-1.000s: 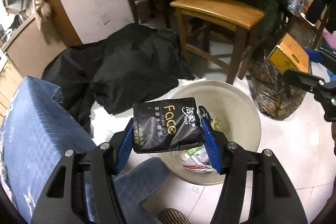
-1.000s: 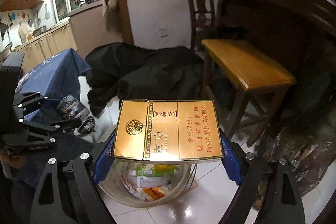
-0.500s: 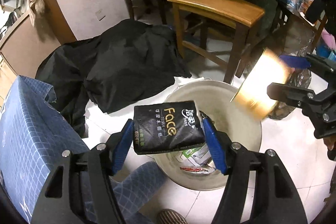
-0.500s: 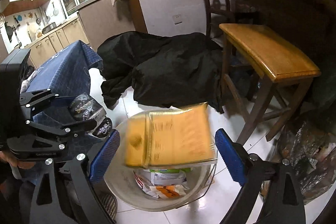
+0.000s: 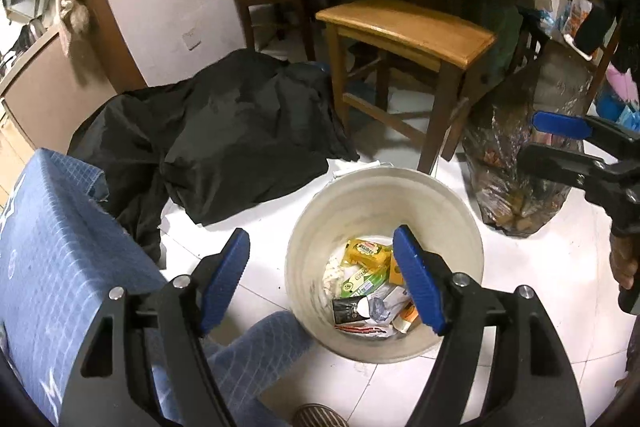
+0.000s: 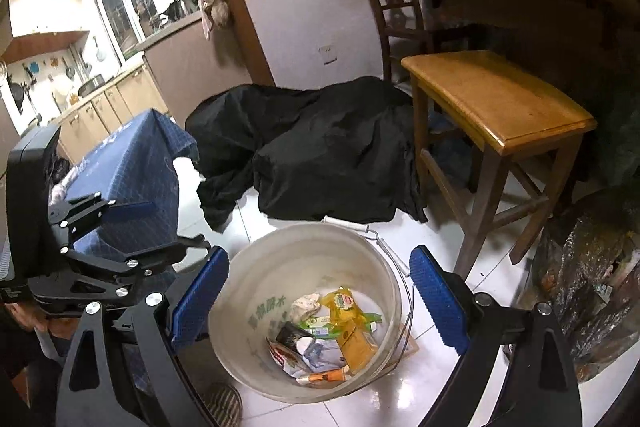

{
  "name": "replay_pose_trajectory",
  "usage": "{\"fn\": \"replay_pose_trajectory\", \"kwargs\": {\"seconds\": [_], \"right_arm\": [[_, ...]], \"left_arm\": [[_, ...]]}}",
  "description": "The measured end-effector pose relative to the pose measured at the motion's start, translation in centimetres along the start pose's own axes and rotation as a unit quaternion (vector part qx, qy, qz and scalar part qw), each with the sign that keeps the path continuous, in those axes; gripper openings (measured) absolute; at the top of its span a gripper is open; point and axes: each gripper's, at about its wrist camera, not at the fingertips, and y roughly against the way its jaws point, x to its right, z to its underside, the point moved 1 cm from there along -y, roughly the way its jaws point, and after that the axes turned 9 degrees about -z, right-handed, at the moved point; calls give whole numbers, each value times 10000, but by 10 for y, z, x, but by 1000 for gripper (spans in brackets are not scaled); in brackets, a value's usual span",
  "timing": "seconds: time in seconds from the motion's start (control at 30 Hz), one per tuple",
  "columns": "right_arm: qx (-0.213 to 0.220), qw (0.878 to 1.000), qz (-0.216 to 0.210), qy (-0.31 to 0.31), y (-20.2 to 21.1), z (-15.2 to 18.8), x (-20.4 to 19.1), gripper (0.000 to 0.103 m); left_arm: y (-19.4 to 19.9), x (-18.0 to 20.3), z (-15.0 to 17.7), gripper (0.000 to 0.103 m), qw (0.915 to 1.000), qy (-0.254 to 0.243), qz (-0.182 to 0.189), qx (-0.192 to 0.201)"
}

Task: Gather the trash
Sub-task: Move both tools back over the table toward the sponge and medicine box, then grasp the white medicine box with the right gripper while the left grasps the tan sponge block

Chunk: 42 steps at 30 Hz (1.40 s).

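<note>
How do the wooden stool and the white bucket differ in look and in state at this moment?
The wooden stool is angular and honey-brown, standing on four legs; the white bucket is round, pale, and sits directly on the tiles. The stool's seat is bare, while the bucket holds wrappers and a yellow box. The bucket has a wire handle; the stool has none. Both stand upright on the white floor.

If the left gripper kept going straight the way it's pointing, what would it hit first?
Probably the near rim of the white bucket or the trash inside; the left gripper, jaws opening and empty, points down at it.
</note>
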Motion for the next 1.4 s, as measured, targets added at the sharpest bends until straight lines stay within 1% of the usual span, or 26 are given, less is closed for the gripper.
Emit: {"fn": "replay_pose_trajectory", "kwargs": {"seconds": [0.1, 0.17, 0.23, 0.37, 0.4, 0.5, 0.53, 0.6, 0.7, 0.83, 0.9, 0.97, 1.07, 1.1, 1.13, 1.2, 1.23, 1.33, 1.4], "right_arm": [[66, 9998, -146, 101, 6, 2, -15, 91], [56, 9992, -290, 261, 6, 3, -33, 91], [34, 9984, -398, 402, 3, 3, -49, 91], [-35, 9937, -847, 731, -9, -6, -101, 91], [-58, 9916, -973, 848, -13, -8, -118, 91], [-126, 9845, -1309, 1159, -23, -16, -165, 91], [-172, 9809, -1456, 1278, -29, -19, -185, 91], [-253, 9749, -1670, 1449, -37, -22, -217, 91], [-378, 9648, -1929, 1746, -50, -25, -270, 91], [-547, 9484, -2258, 2159, -67, -27, -344, 91], [-661, 9397, -2432, 2312, -81, -29, -381, 92], [-803, 9323, -2568, 2418, -97, -30, -416, 97], [-1122, 9201, -2645, 2664, -127, -28, -468, 98], [-1279, 9147, -2645, 2775, -138, -25, -485, 98], [-1357, 9120, -2608, 2862, -146, -22, -495, 98], [-1578, 9002, -2581, 3133, -165, -14, -521, 98], [-1651, 8956, -2528, 3268, -175, -9, -534, 98], [-1829, 8894, -2417, 3422, -197, 0, -549, 98], [-1984, 8848, -2358, 3497, -213, 5, -557, 98]], "left_arm": [[28, -16, 12, 71, 9996, -23, -158, 219], [46, -32, 22, 71, 9991, 12, -235, 345], [68, -55, 37, 73, 9978, 101, -467, 464], [104, -111, 72, 74, 9941, 603, -762, 480], [116, -131, 85, 74, 9915, 801, -911, 481], [135, -173, 114, 78, 9831, 1173, -1329, 449], [143, -192, 129, 78, 9784, 1348, -1516, 393], [152, -222, 151, 78, 9713, 1612, -1726, 288], [166, -274, 195, 78, 9558, 2029, -2126, 0], [185, -321, 240, 78, 9421, 2291, -2438, -232], [195, -345, 261, 81, 9373, 2433, -2481, -259], [202, -363, 277, 83, 9349, 2514, -2493, -249], [208, -393, 297, 85, 9360, 2577, -2389, -228], [208, -403, 303, 85, 9382, 2570, -2308, -231], [209, -410, 307, 85, 9412, 2518, -2241, -219], [210, -424, 314, 86, 9457, 2377, -2211, -179], [208, -430, 314, 86, 9503, 2260, -2134, -148], [201, -447, 313, 86, 9596, 2097, -1875, -42], [194, -456, 311, 86, 9634, 2018, -1765, 13]]}}
